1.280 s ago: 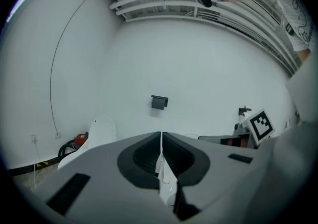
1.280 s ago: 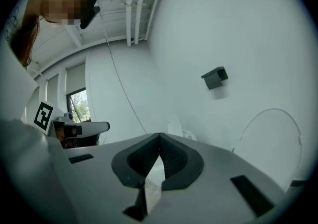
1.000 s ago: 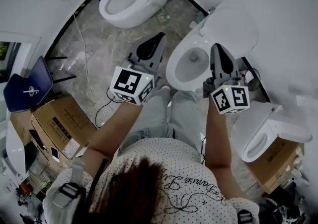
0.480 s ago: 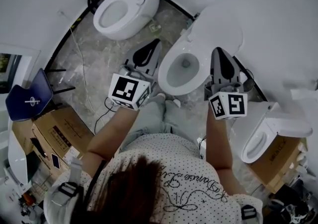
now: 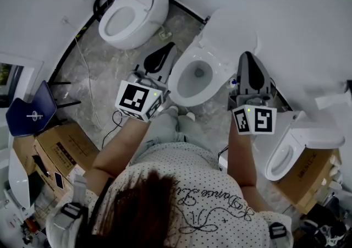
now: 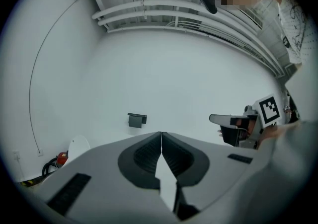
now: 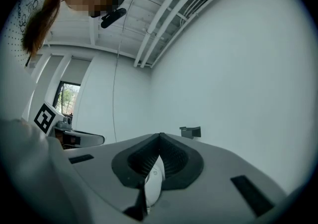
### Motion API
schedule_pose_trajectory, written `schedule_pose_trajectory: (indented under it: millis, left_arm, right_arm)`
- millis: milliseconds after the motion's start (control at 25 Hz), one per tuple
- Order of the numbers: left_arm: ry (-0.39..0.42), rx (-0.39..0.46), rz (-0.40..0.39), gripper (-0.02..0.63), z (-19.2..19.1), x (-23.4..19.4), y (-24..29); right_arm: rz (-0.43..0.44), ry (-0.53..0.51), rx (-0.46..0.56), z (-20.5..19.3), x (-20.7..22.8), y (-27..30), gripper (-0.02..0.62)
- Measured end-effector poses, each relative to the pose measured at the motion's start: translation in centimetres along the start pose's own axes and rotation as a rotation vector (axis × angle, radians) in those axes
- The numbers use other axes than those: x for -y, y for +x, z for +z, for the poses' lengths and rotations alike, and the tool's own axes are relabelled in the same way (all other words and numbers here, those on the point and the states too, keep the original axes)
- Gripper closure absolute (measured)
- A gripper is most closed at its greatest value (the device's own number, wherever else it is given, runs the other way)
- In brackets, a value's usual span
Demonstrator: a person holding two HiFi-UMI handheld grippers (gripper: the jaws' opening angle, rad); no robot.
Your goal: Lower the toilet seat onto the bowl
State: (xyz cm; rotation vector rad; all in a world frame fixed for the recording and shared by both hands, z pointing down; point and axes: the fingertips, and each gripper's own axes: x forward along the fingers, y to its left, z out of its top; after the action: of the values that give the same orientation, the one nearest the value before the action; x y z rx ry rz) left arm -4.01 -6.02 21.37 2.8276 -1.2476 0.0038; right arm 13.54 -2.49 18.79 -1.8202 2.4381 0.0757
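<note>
1. White seat (image 5: 234,24) stands raised at the far side of the middle bowl (image 5: 193,79), leaning toward the wall, so lowering has not begun. The left gripper (image 5: 168,48) hangs left of the bowl. The right gripper (image 5: 248,55) sits to the right, near the seat's edge, probably to tip it down.
2. Left gripper view: the jaws are pressed together with nothing between them, aimed at bare wall (image 6: 174,79).
3. Right gripper view: the jaws are likewise closed and empty. A closed tip suits pushing the seat.
</note>
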Motion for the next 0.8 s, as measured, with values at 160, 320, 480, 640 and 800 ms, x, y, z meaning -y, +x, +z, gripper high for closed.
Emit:
schedule_pose_trajectory:
  millis: [160,320,480,640,800]
  left_arm:
    - [0.014,0.010,0.006,0.600,0.5,1.4,0.2]
    - [0.024,0.013,0.015,0.600,0.5,3.1,0.2]
    - [0.033,0.025,0.038,0.600,0.7,4.1,0.4]
    - [0.038,0.029,0.053,0.600,0.6,4.8,0.3]
    - [0.039,0.030,0.063,0.600,0.5,5.3,0.3]
  right_arm:
    - [0.009,0.013,0.012,0.9,0.4,-1.0,0.584]
    - [0.023,0.023,0.016,1.1,0.9,-2.1,0.584]
    - [0.033,0.032,0.008,0.5,1.9,-2.6,0.584]
    - [0.041,0.036,0.004,0.1,2.4,-3.0,0.584]
    - [0.050,0.034,0.004,0.0,2.6,-3.4,0.584]
